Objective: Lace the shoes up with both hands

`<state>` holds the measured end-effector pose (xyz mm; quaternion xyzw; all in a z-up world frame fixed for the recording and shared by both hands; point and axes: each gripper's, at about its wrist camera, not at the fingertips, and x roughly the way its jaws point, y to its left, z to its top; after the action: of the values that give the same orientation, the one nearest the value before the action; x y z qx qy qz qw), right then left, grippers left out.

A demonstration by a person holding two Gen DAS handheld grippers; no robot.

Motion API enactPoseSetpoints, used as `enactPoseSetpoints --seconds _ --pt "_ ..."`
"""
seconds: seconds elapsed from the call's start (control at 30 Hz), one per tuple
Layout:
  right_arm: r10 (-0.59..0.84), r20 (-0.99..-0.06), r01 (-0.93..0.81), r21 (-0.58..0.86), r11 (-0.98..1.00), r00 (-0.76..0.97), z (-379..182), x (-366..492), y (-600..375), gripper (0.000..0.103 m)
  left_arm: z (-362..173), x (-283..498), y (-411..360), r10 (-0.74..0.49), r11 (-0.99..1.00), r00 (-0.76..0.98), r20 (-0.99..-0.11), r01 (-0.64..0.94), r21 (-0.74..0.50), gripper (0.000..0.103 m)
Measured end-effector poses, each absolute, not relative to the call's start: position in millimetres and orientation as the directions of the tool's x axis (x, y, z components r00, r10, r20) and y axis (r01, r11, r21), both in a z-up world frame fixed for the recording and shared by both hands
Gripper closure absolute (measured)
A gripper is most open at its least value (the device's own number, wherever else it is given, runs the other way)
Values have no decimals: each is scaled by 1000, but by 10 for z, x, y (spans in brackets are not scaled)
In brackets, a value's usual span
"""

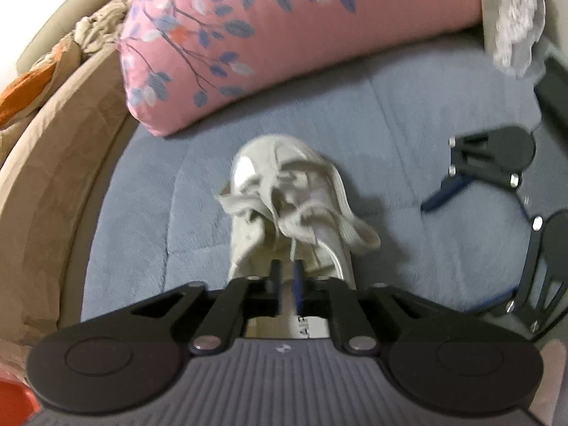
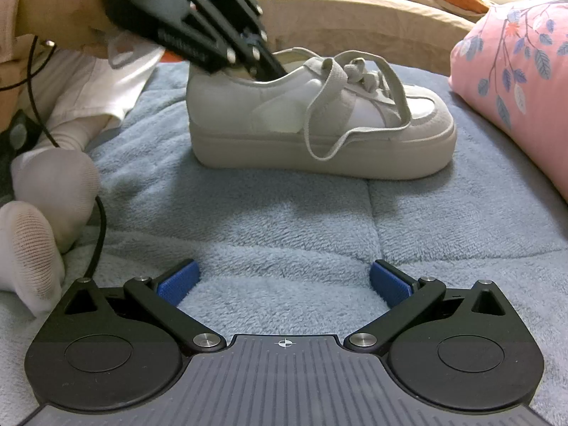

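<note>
**Right now my left tongs are at the back of the shoe**

Now I see one pale shoe (image 2: 319, 113) standing on the soft blue blanket (image 2: 284, 220). In the right wrist view it sits in the upper middle of the frame, side on, with its toe pointing to the right of the frame. In the left wrist view I look down on it from behind, in the middle of the frame.

My left tongs (image 1: 287, 277) are squeezed nearly shut, with only a thin gap between the two fingers. A thin lace strand (image 1: 293, 248) runs down into that gap. It looks pinched, but the spot is blurry, so I cannot tell for sure. In the right wrist view these tongs come down from the upper left of the frame, and their tips go into the shoe's opening at the heel.

My right tongs (image 2: 284, 285) are spread wide, with nothing between the blue pads (image 2: 177, 282). They sit low over the blanket at the bottom of the frame, well apart from the shoe.

The flat laces (image 2: 355, 71) are loose. One long loop (image 2: 326, 131) hangs down the near side of the shoe to the thick sole.

A pink pillow (image 1: 284, 35) with blue leaves lies at the top of the left wrist frame, past the toe. At the lower left of the right wrist frame I see a foot in a white sock (image 2: 32, 248).
</note>
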<state>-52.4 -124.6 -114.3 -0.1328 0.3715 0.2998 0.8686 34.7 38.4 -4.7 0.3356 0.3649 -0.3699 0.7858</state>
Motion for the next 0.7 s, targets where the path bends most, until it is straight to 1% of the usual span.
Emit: enactPoseSetpoints --seconds 0.07,0.13,0.2,0.43,0.47,0.6,0.7 --pt "422 -725 -619 -8 785 544 -1143 -523 -1246 0 -18 364 378 -358 493 451 -818 835 245 83" --pt "422 -725 -619 -8 785 544 -1143 -523 -1246 0 -9 376 370 -375 486 437 -817 843 228 82" --pt "422 -725 -619 -8 785 544 -1143 -524 -1246 0 -25 384 345 -383 478 427 -819 850 220 86" --pt "422 -725 -619 -8 785 544 -1143 -523 -1246 0 -89 431 307 -417 476 415 -809 858 195 87" --pt "422 -725 -619 -8 785 544 -1143 -523 -1246 0 -94 431 297 -423 472 415 -805 860 195 89" --pt "422 -725 -619 -8 785 544 -1142 -522 -1245 0 -94 409 261 -418 461 420 -805 862 210 89" --pt "422 -725 -619 -8 785 544 -1142 -522 -1245 0 -67 350 187 -383 411 439 -813 869 276 89"
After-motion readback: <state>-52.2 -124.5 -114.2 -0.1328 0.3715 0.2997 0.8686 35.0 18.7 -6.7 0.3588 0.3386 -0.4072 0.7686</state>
